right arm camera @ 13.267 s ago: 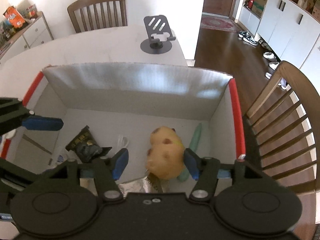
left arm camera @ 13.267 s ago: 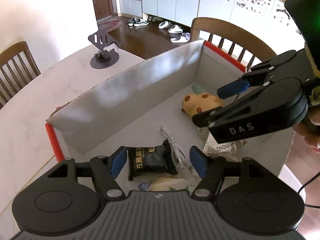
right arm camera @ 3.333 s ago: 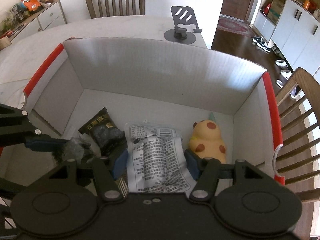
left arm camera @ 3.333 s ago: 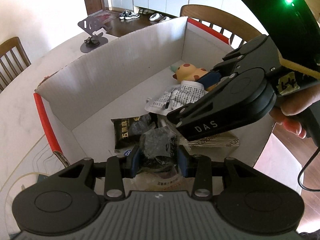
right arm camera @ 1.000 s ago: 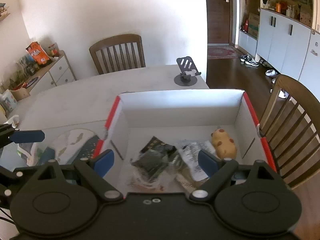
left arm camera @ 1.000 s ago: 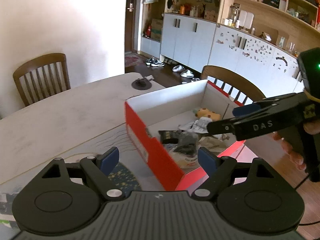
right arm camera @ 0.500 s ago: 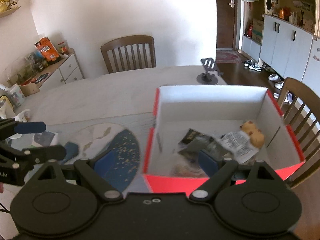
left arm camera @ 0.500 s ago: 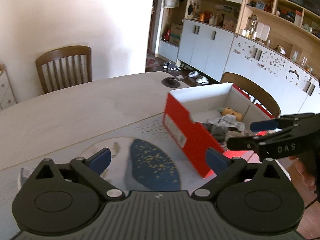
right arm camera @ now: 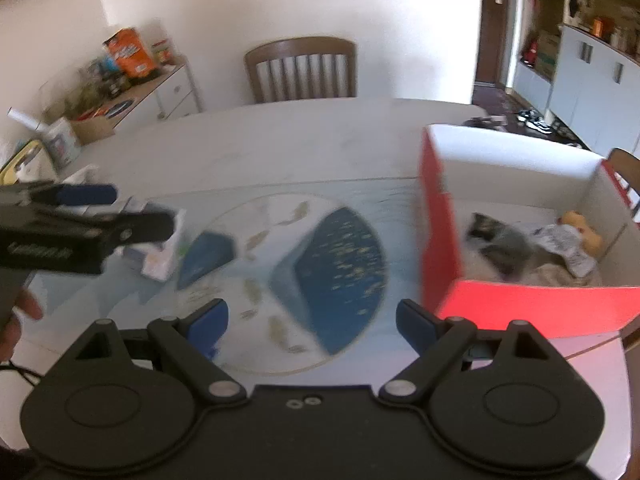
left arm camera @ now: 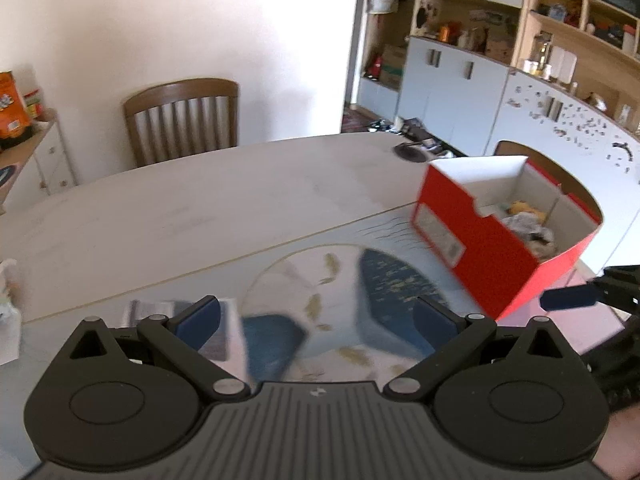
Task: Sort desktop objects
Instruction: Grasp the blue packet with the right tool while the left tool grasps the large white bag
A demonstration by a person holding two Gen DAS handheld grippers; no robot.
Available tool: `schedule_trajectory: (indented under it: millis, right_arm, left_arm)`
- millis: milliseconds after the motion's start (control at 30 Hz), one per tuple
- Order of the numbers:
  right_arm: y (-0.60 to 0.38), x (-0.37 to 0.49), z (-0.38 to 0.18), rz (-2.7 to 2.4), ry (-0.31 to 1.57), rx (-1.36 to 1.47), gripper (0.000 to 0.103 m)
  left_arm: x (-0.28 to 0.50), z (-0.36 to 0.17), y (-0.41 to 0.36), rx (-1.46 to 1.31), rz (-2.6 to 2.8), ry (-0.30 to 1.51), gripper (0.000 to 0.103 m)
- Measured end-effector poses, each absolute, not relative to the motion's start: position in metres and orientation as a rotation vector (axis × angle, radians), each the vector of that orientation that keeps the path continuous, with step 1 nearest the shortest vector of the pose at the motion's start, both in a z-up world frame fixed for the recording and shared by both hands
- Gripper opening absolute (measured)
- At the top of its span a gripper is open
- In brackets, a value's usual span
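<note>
Both grippers have pulled away from the red box [right arm camera: 436, 240] and swung left over the placemat [right arm camera: 320, 264]. Left gripper [left arm camera: 316, 322] and right gripper [right arm camera: 312, 322] both spread wide, empty. Snack packets [right arm camera: 500, 244] now inside the box; leftover items [right arm camera: 160, 256] near placemat's left edge likely next.

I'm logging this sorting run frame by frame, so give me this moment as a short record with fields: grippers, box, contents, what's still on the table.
left gripper: open, nothing between its fingers
right gripper: open, nothing between its fingers
box: red outside, white inside, open top, standing on the table to the right of the mat
box contents: yellow spotted toy, printed packet, dark wrappers
mat: round blue and pale pattern, below both grippers
left to sort: small packets at the mat's left edge, too blurred to identify
</note>
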State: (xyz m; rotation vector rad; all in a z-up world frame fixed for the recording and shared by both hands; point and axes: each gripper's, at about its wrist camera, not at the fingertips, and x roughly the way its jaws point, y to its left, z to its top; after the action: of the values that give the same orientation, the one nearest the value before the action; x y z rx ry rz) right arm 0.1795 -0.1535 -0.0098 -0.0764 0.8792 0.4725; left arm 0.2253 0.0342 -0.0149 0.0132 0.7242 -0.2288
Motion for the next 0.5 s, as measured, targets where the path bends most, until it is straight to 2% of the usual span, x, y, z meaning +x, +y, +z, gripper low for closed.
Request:
schedule_trajectory:
  millis: [500]
  right_arm:
    - [-0.083,0.158,-0.035,0.491,0.922,-0.116,0.091]
  left_arm:
    - [0.239,-0.049,0.105,-0.007,-0.123,0.771,0.103]
